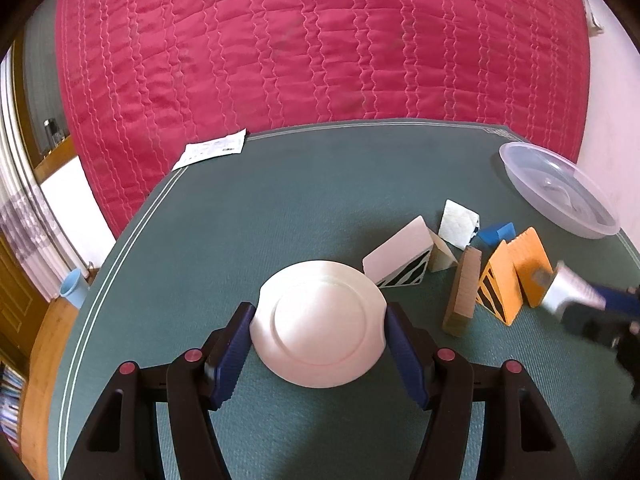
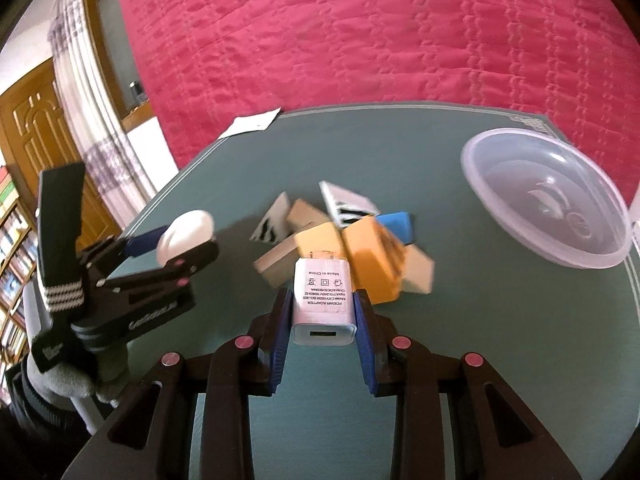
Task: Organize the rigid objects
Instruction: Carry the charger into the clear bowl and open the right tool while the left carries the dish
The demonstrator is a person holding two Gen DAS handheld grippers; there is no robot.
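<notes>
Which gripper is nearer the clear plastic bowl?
Right. The right gripper, shut on a white charger, is over the blocks next to the bowl. The left gripper, holding a white disc, is farther away across the table.

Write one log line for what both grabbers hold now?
left gripper: shut on white disc | right gripper: shut on power adapter | clear bowl: empty

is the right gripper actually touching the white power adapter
Touching. In the right wrist view the right gripper has both blue pads pressed flat against the sides of the white power adapter, with no gap showing.
</notes>
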